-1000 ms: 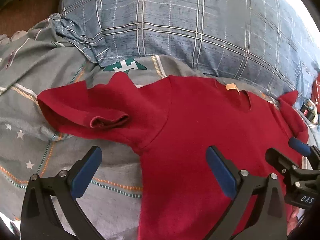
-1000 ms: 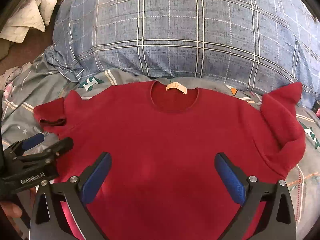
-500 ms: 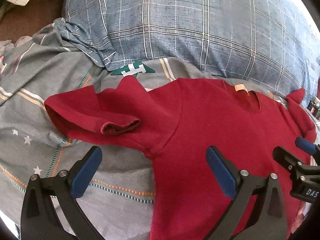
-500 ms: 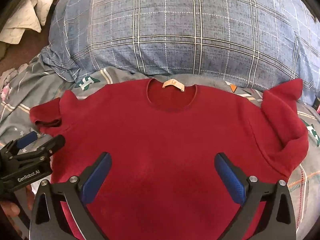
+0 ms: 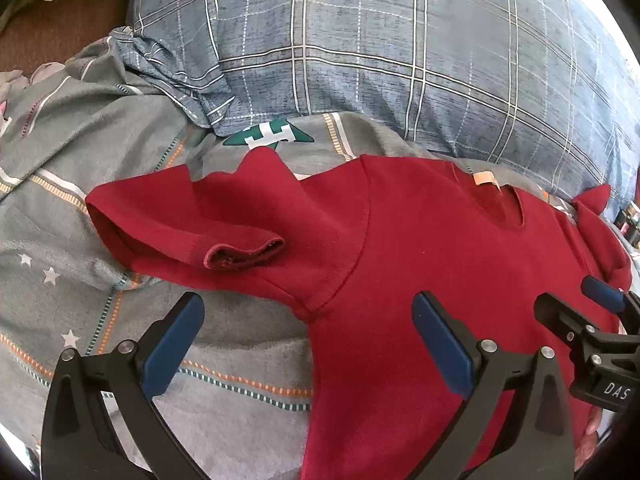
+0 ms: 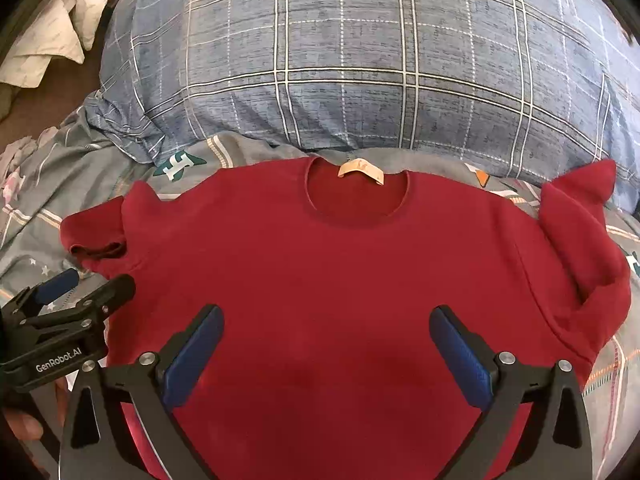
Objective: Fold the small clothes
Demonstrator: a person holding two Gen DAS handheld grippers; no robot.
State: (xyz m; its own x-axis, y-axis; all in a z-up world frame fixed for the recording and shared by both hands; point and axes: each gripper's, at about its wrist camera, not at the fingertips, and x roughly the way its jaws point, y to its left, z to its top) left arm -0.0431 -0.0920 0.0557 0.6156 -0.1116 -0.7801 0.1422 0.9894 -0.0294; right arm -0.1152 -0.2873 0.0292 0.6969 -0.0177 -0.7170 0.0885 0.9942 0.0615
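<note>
At the far left, the grey patterned bedsheet [image 5: 80, 248] with stars and striped bands covers the bed, and a pale crumpled cloth [image 6: 48, 52] sits at 10 o'clock in the right wrist view. The left gripper [image 5: 306, 344] hangs released, jaws spread wide and holding nothing; one blue pad is over the sheet, the other over the shirt's body. The red T-shirt [image 6: 340, 272] lies flat on the sheet, front side up, neckline toward 12 o'clock with a tan neck label [image 6: 360, 170] showing inside the collar. Its left sleeve [image 5: 192, 232] lies rumpled at 11 o'clock from the left gripper, the cuff doubled back onto the sleeve so its opening faces the shirt's body. The underarm seam sits just ahead of the left gripper, between its pads.

The right gripper [image 6: 326, 352] is also released, jaws wide, hovering over the shirt's lower chest with the collar at its 12 o'clock. Whether either gripper touches the fabric cannot be told. The right sleeve [image 6: 580, 248] lies at 2 o'clock, folded and peaked upward. Beyond the collar, a blue plaid pillow [image 6: 360, 60] fills the top, its lower edge near the shoulders.
</note>
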